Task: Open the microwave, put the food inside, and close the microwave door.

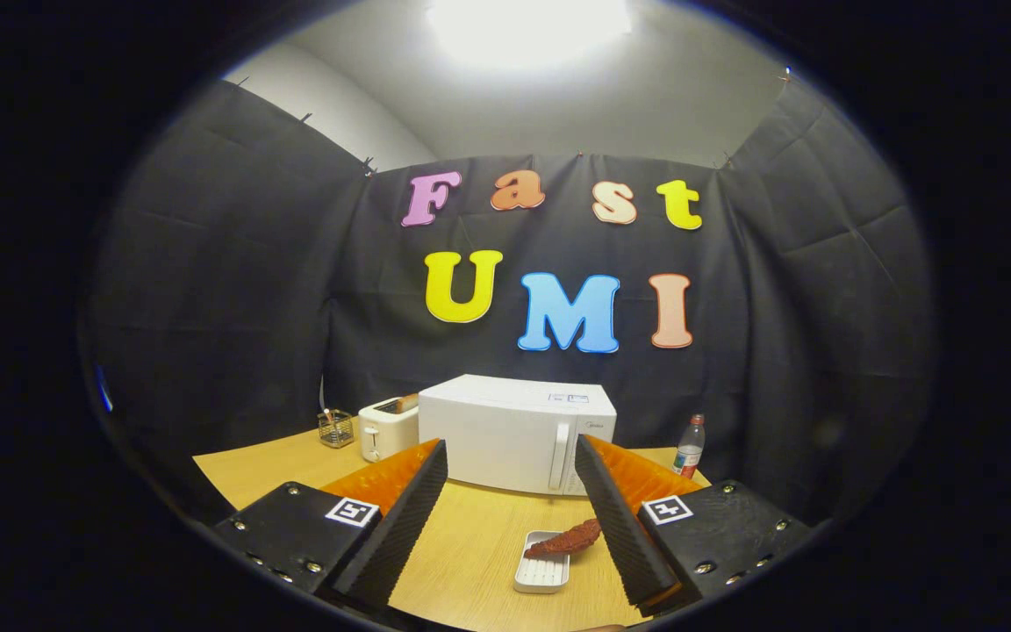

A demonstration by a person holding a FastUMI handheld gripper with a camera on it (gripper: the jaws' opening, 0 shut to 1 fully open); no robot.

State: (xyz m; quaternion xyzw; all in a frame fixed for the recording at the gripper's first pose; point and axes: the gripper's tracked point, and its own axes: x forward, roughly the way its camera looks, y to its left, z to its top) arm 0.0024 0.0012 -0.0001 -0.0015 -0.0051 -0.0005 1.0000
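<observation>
A white microwave [514, 432] stands on the wooden table [470, 553] beyond my fingers, its door shut and its vertical handle [559, 456] on the right side of the door. A reddish-brown piece of food [565, 540] lies across a small white ribbed tray [542, 569] on the table, just inside my right finger. My gripper [510, 456] is open, held above the table some way in front of the microwave, with nothing between the fingers.
A white toaster [387, 428] with toast in it stands left of the microwave, and a small wire holder [336, 428] sits further left. A plastic bottle [690, 448] stands right of the microwave. Black cloth walls close off the back and sides.
</observation>
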